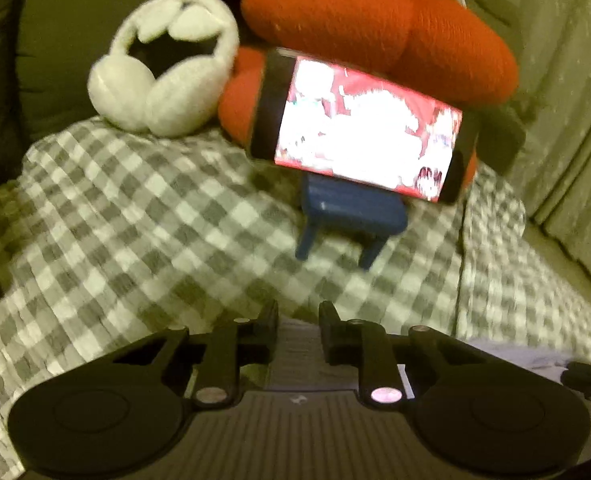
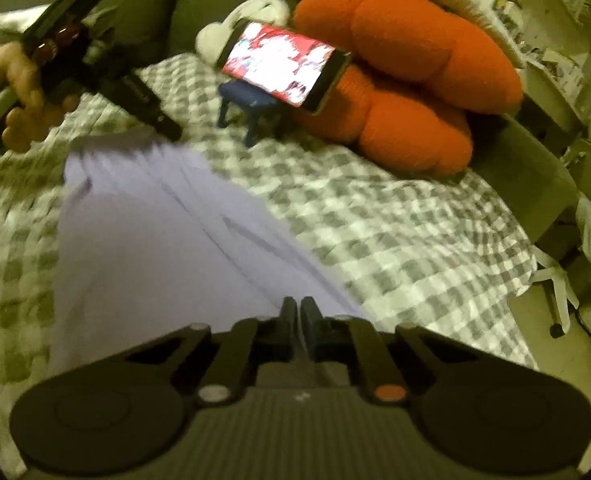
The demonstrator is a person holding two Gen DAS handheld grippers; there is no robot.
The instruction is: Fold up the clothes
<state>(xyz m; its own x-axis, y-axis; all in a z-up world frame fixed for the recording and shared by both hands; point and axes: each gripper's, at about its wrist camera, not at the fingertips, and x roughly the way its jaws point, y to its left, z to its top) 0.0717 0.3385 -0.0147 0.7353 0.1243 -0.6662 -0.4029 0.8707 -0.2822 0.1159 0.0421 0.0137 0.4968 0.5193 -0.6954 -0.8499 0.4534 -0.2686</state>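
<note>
A pale lavender garment lies spread on a grey-and-white checked bedspread, its gathered edge farthest from me. My right gripper is shut on its near edge, the cloth pinched between the two fingers. A hand holds my left gripper at the garment's far left corner, tip at the gathered edge. In the left wrist view the left gripper has a clear gap between its fingers. Pale cloth shows low in that gap. A strip of the garment shows at the lower right.
A lit phone leans on a small blue stand on the bedspread. Behind it sit an orange cushion and white fluffy earmuffs. A white chair base stands off the bed's right edge.
</note>
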